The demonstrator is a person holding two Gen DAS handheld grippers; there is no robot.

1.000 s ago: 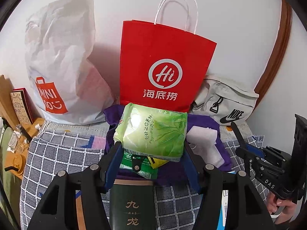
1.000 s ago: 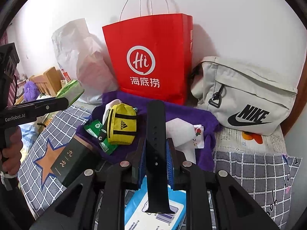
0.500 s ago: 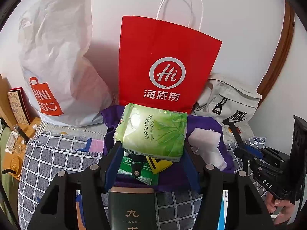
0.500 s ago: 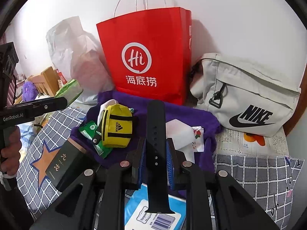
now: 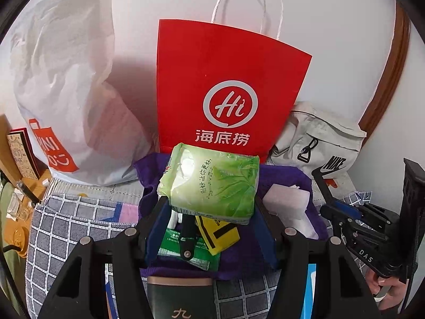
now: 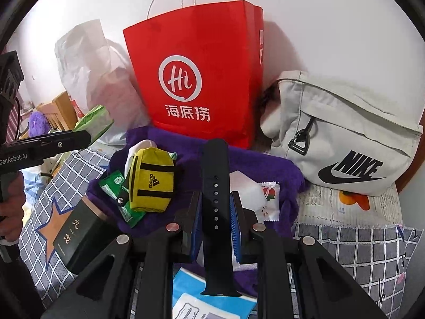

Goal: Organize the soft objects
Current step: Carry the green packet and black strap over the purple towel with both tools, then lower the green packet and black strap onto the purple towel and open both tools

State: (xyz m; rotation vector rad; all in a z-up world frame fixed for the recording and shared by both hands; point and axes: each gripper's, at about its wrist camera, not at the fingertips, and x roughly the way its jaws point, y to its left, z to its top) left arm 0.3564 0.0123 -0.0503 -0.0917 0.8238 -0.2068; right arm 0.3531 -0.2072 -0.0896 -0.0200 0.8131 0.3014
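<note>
My left gripper [image 5: 211, 207] is shut on a green tissue pack [image 5: 212, 186] and holds it above the purple cloth [image 5: 281, 178], in front of the red paper bag [image 5: 228, 90]. The pack also shows at the left of the right wrist view [image 6: 94, 121]. My right gripper [image 6: 215, 202] is shut on a black watch strap [image 6: 215, 186], held upright above the purple cloth [image 6: 255, 164]. A yellow Adidas pouch [image 6: 152, 183], a green packet [image 6: 114, 186] and a white tissue pack [image 6: 245, 188] lie on the cloth.
A white plastic bag [image 5: 69, 101] stands left of the red bag [image 6: 196, 79]. A grey Nike bag [image 6: 342, 138] lies to its right. A dark green box [image 6: 77, 231] and a blue packet [image 6: 212, 300] lie on the checked blanket [image 6: 358, 252].
Both grippers have moved forward toward the red bag and a little up, each with its object still held. The bags look larger and nearer.
</note>
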